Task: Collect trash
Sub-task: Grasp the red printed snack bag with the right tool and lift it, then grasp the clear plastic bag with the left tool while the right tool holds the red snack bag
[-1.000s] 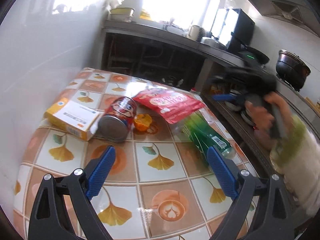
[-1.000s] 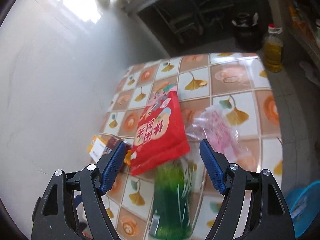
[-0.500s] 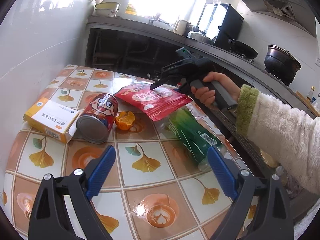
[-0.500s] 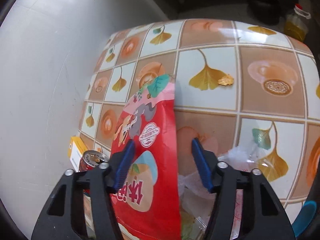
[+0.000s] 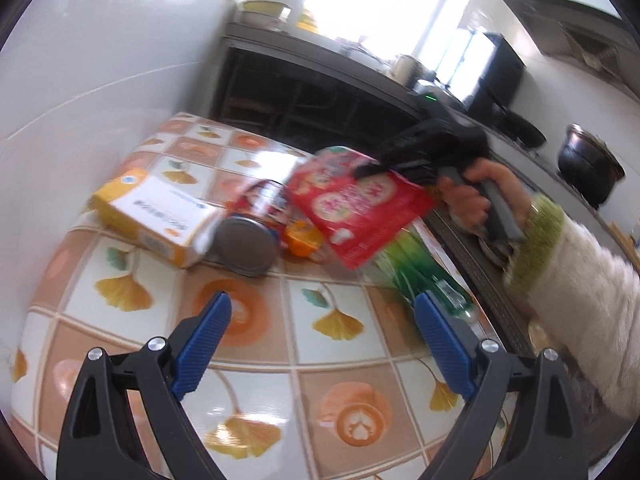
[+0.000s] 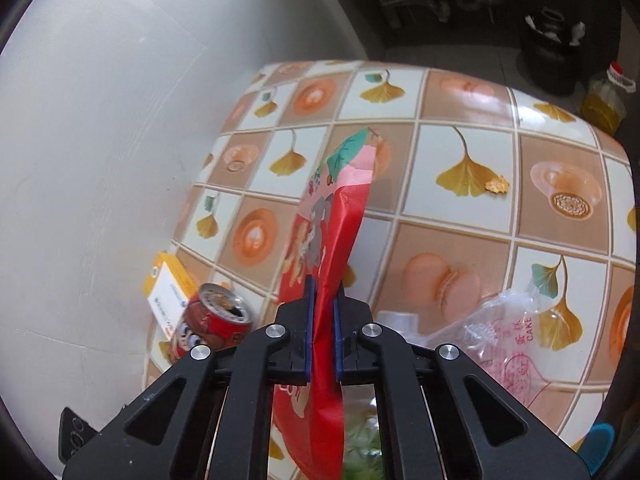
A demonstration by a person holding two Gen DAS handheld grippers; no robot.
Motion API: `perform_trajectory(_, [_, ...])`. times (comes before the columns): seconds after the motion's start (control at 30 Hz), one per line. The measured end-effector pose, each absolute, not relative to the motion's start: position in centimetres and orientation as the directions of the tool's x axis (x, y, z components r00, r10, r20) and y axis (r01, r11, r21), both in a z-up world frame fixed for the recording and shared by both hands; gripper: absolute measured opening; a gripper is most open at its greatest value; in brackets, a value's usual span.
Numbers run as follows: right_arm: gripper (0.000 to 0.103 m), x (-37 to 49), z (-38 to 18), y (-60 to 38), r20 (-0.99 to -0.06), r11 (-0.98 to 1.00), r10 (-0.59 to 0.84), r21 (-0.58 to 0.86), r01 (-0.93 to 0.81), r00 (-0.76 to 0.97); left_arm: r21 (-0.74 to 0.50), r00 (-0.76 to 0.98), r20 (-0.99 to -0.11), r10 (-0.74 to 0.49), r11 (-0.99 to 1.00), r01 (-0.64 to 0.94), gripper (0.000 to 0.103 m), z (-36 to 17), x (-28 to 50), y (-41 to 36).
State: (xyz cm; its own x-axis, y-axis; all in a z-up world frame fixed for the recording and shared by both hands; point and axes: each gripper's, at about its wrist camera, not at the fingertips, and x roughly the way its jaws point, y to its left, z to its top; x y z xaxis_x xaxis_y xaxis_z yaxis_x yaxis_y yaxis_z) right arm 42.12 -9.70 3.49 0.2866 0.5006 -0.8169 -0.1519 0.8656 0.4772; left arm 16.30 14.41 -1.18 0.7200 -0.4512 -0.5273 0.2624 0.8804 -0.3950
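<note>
Tabletop far half lies bare beyond right tongs pinching red pouch.

A home kitchen, lived in. Ahead of the left tongs and beyond the table with its ginkgo-leaf oilcloth, a dark counter under a bright window, crowded with bowls and a kettle. Off to their right, a black cooking pot. Ahead of the right tongs, on the floor past the table, a jug of cooking oil. Glossy pale walls alongside.
</note>
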Motion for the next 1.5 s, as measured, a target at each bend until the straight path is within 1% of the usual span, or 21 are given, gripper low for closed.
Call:
perform_trajectory(0.07, [0.004,41.2,4.7,-9.6,-0.8,0.86,0.51,0.483,-0.165,0.315,-0.419,0.739,-0.526,-0.421,0.885,0.206,0.091,-1.1,16.6,16.1])
perform_trajectory(0.2, [0.003,39.0,7.6,-10.3,-0.747,0.834,0.548,0.519,-0.187,0.376,-0.428,0.765,-0.536,-0.358,0.896,0.119,0.091,-1.0,16.7,18.2])
perform_trajectory(0.37, [0.003,35.4,11.3,-13.0,-0.674,0.811,0.571,0.551,-0.196,0.469,-0.442,0.777,-0.531,-0.338,0.893,0.087,0.091,-0.3,16.4,19.1])
perform_trajectory(0.43, [0.003,33.6,12.6,-14.6,-0.654,0.82,0.549,0.542,-0.184,0.52,-0.447,0.777,-0.52,-0.353,0.888,0.104,0.091,0.2,16.4,18.7])
perform_trajectory(0.57, [0.003,28.3,15.0,-18.4,-0.633,0.879,0.423,0.461,-0.124,0.649,-0.446,0.766,-0.49,-0.416,0.875,0.19,0.091,2.1,17.0,16.2])
perform_trajectory(0.63, [0.003,25.4,15.2,-20.5,-0.627,0.9,0.359,0.429,-0.078,0.692,-0.445,0.75,-0.482,-0.453,0.864,0.236,0.091,2.8,17.7,14.7])
perform_trajectory(0.77, [0.003,20.4,13.8,-23.9,-0.633,0.913,0.267,0.408,0.021,0.727,-0.455,0.664,-0.487,-0.567,0.814,0.362,0.091,4.5,20.9,10.0])
perform_trajectory(0.83, [0.003,18.4,12.4,-25.0,-0.639,0.904,0.251,0.423,0.059,0.727,-0.464,0.62,-0.491,-0.612,0.786,0.409,0.091,5.0,22.4,8.0])
perform_trajectory(0.9, [0.003,16.2,10.6,-26.1,-0.643,0.887,0.25,0.453,0.095,0.724,-0.451,0.547,-0.525,-0.652,0.758,0.471,0.091,5.4,24.7,4.7])
perform_trajectory(0.97, [0.003,14.7,9.3,-27.1,-0.643,0.869,0.252,0.48,0.124,0.723,-0.386,0.51,-0.569,-0.645,0.757,0.527,0.091,5.4,26.1,1.4])
perform_trajectory(1.1, [0.003,12.2,7.1,-29.2,-0.639,0.83,0.25,0.529,0.18,0.727,-0.205,0.421,-0.681,-0.599,0.708,0.675,0.091,4.4,27.5,-6.1])
perform_trajectory(1.13, [0.003,11.8,6.5,-29.8,-0.636,0.815,0.256,0.547,0.192,0.728,-0.155,0.415,-0.702,-0.578,0.693,0.704,0.09,4.0,27.5,-7.8])
perform_trajectory(1.2, [0.003,10.9,6.3,-30.5,-0.631,0.794,0.262,0.571,0.208,0.73,-0.013,0.439,-0.747,-0.5,0.671,0.742,0.087,2.5,27.8,-11.5])
perform_trajectory(1.23, [0.003,10.6,5.9,-30.9,-0.629,0.785,0.265,0.581,0.215,0.731,0.042,0.439,-0.77,-0.462,0.651,0.758,0.083,1.6,28.0,-13.1])
perform_trajectory(1.3, [0.003,10.3,5.3,-31.6,-0.626,0.77,0.267,0.596,0.229,0.733,0.112,0.437,-0.803,-0.406,0.618,0.778,0.08,0.1,28.5,-15.4])
perform_trajectory(1.37, [0.003,10.0,4.6,-32.3,-0.625,0.756,0.272,0.609,0.239,0.732,0.184,0.443,-0.832,-0.335,0.587,0.788,0.074,-1.6,29.3,-17.7])
perform_trajectory(1.43, [0.003,9.6,4.1,-32.8,-0.621,0.744,0.28,0.622,0.243,0.732,0.246,0.462,-0.844,-0.272,0.57,0.784,0.068,-2.9,29.8,-19.1])
perform_trajectory(1.5, [0.003,9.2,3.7,-33.2,-0.619,0.735,0.284,0.631,0.248,0.732,0.318,0.487,-0.85,-0.202,0.541,0.779,0.064,-4.4,30.4,-20.6])
